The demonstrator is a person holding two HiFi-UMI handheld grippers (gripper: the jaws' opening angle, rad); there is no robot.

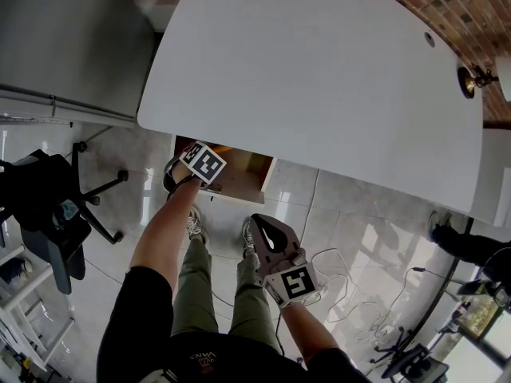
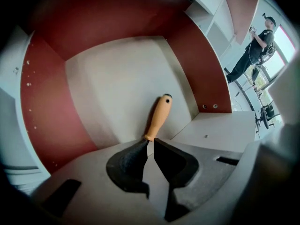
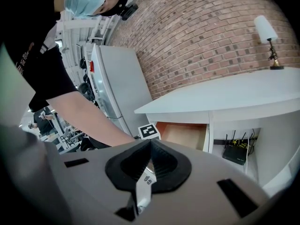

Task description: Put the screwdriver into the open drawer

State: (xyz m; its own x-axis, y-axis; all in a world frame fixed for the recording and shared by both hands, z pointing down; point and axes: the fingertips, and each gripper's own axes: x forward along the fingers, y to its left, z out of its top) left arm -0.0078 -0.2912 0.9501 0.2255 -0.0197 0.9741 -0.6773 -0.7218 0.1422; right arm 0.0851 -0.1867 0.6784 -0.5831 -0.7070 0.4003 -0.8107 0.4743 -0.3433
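The screwdriver (image 2: pixel 158 116) has an orange handle that points away from me over the pale floor of the open drawer (image 2: pixel 117 88). My left gripper (image 2: pixel 150 142) is shut on its shaft just below the handle. In the head view the left gripper (image 1: pixel 182 175) reaches into the wooden drawer (image 1: pixel 243 178) under the white desk (image 1: pixel 319 70). My right gripper (image 1: pixel 267 236) hangs lower, near the person's knees, shut and empty. From the right gripper view, the right gripper (image 3: pixel 150 145) faces the drawer (image 3: pixel 180 132) from a distance.
A small lamp (image 1: pixel 471 78) stands at the desk's far right corner. An office chair (image 1: pixel 56 206) is on the left, and a grey cabinet (image 1: pixel 64 38) behind it. Cables (image 1: pixel 351 286) lie on the tiled floor. A black router (image 3: pixel 233 153) sits under the desk.
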